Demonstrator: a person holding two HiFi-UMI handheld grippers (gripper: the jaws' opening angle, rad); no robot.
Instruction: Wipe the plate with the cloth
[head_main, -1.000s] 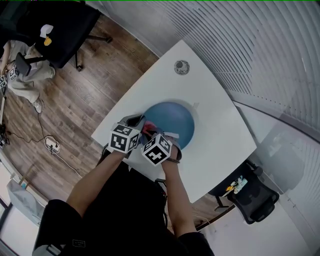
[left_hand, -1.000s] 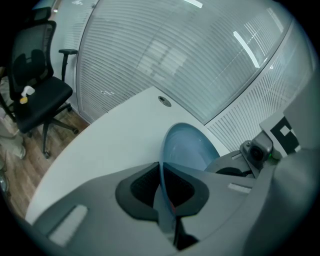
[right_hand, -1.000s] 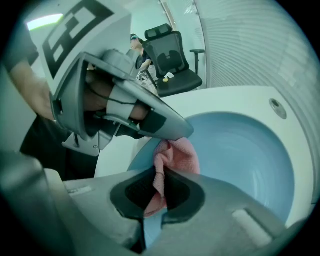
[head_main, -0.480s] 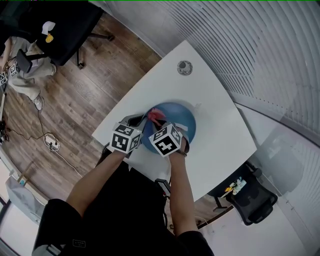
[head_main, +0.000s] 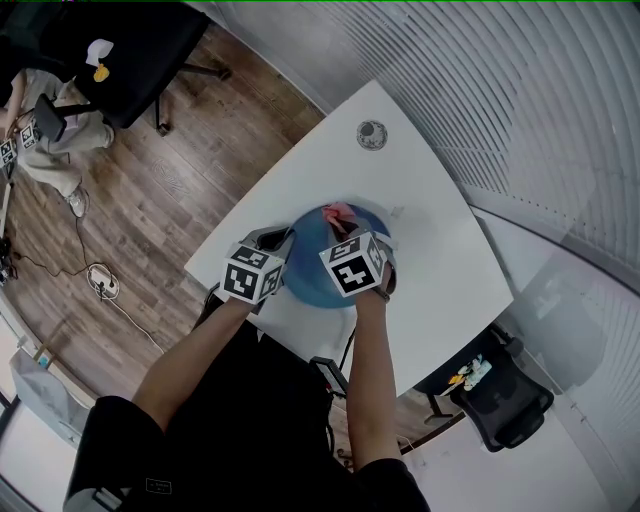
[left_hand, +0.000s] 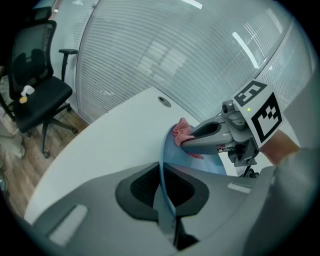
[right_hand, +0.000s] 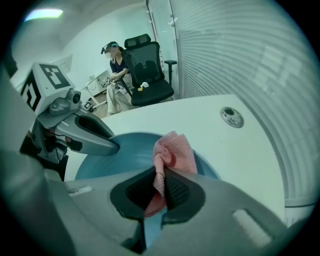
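Observation:
A round blue plate (head_main: 305, 278) lies on the white table (head_main: 420, 200). My left gripper (head_main: 280, 248) is shut on the plate's near-left rim; in the left gripper view that rim (left_hand: 161, 165) runs edge-on between the closed jaws of the left gripper (left_hand: 163, 186). My right gripper (head_main: 346, 228) is shut on a pink cloth (head_main: 338, 213), pressed down at the plate's far edge. In the right gripper view the cloth (right_hand: 173, 151) bunches out beyond the right gripper (right_hand: 161, 187) over the plate (right_hand: 125, 150). The marker cubes hide most of the plate's middle in the head view.
A round cable grommet (head_main: 371, 133) sits in the table's far part. A slatted blind wall (head_main: 520, 90) runs along the right. Black office chairs stand at the upper left (head_main: 120, 50) and lower right (head_main: 505, 395). A seated person (head_main: 45, 140) is at the far left on the wood floor.
My right gripper has slid the pink cloth across the plate, from its near-left side beside the left gripper to its far edge. The left gripper and the plate have stayed put.

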